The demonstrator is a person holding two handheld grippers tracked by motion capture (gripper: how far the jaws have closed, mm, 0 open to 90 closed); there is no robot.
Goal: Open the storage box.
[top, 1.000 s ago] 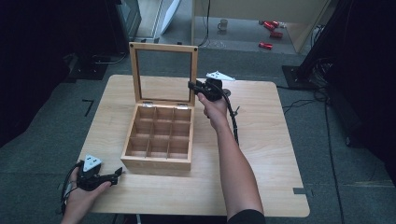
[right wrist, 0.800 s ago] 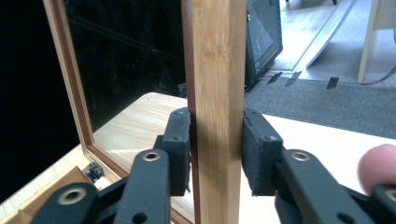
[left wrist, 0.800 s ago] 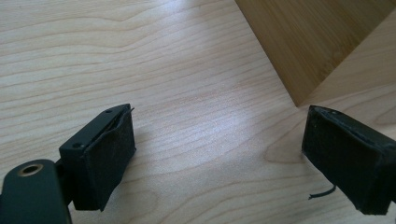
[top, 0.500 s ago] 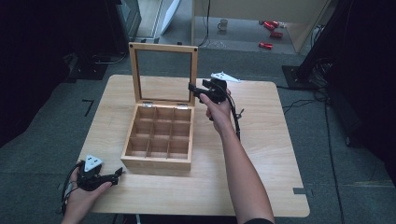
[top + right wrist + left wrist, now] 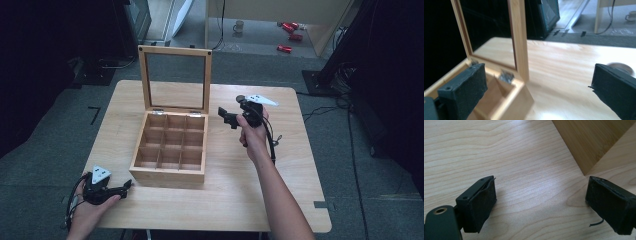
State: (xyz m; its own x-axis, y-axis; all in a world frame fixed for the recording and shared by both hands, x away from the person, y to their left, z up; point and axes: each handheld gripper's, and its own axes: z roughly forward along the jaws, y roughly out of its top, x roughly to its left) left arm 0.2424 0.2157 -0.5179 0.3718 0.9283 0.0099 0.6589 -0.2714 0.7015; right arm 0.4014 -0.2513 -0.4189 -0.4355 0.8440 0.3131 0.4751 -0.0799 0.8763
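my right jaws (image 5: 225, 118) have just been opening and now stand released, nothing between the pads, hanging above the surface (image 5: 280, 170) just right of the wooden box (image 5: 170, 159) and near its hinged back corner. in the right gripper view the lid's (image 5: 518, 37) frame post rises upright between my pads, farther off, with a small metal hinge (image 5: 506, 75) at its foot. my left jaws (image 5: 122, 186) are released too, holding nothing, low over the surface's near left corner with a box corner (image 5: 584, 147) just ahead. the box sits mid-surface, lid (image 5: 175, 80) raised upright with a clear pane; its nine compartments look bare. i can read no label or writing anywhere.
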